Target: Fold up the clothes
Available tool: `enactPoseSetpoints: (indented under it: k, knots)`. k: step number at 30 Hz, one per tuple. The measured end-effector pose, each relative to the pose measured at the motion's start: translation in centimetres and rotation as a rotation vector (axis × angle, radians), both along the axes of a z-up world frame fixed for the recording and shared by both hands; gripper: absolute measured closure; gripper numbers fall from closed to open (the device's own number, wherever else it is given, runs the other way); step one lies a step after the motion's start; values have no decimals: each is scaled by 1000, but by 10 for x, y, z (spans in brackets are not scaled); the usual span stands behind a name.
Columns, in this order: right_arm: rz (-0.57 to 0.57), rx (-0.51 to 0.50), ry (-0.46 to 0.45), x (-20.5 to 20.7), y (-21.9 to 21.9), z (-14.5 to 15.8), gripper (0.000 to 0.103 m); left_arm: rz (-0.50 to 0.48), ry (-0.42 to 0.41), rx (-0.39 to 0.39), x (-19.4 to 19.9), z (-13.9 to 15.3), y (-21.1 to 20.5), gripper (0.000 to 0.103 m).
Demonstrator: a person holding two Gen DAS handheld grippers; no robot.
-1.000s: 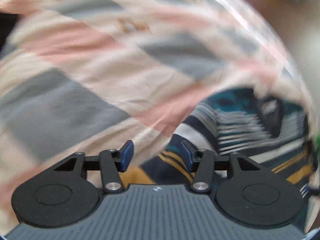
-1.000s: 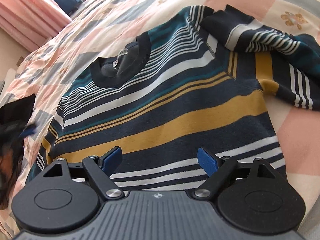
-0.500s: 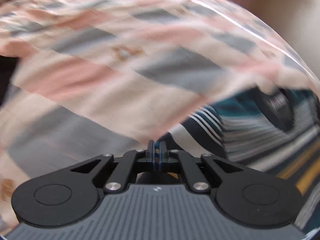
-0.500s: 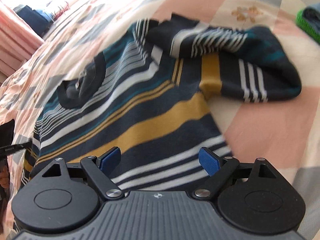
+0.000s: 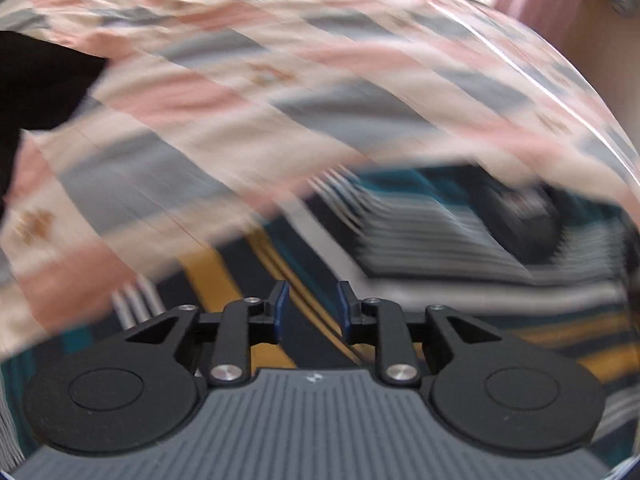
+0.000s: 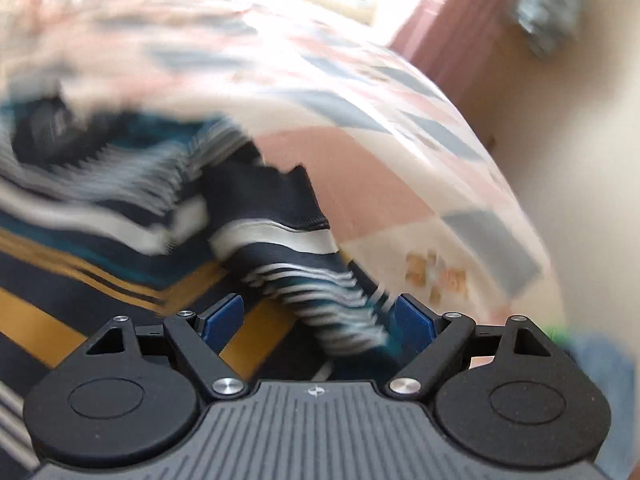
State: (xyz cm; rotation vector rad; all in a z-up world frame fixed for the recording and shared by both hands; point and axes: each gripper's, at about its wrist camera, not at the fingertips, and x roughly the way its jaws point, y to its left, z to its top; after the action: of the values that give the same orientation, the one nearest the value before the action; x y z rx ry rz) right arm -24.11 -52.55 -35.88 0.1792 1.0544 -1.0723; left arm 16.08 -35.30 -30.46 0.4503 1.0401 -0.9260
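A navy sweater with white, teal and mustard stripes (image 5: 420, 236) lies spread on a checked bedspread (image 5: 248, 92); both views are motion-blurred. My left gripper (image 5: 311, 310) hovers over the sweater's left side, its blue pads a small gap apart with nothing between them. In the right wrist view the sweater body (image 6: 80, 248) fills the left half and its crumpled right sleeve (image 6: 288, 248) runs down between the fingers. My right gripper (image 6: 318, 320) is wide open, straddling that sleeve without closing on it.
The pink, grey and cream bedspread (image 6: 384, 168) extends around the sweater. A black cloth (image 5: 36, 80) lies at the far left. Pink curtain (image 6: 448, 40) and a beige wall (image 6: 568, 128) stand to the right. Something green and blue (image 6: 600, 344) sits at the right edge.
My left gripper, shut half a second ago, has opened a little and moved over the sweater. My right gripper swung right, from the sweater's hem to over the crumpled sleeve.
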Motion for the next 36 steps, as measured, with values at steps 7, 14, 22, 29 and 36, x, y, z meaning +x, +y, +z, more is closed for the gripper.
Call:
enactPoseSetpoints:
  k: [7,14,22,29,36]
  knots:
    - [-347,36,-541,-123,-18,51,91,21,110,-2,-85,-2,26,80]
    - [-1064,54,-855,-338,106,58,29,185,238,71,-119,-21,71,74]
    - [-969,356,-837,-331,182,-4,33,237,256,103,-149,-20,140,63]
    - [-551,662,-813,-259,229,-29,33,345,217,179,-135,-17,229,53]
    - [-303,830,-750,-216,278,-39,31,481,324,140,-106,-38,313,37]
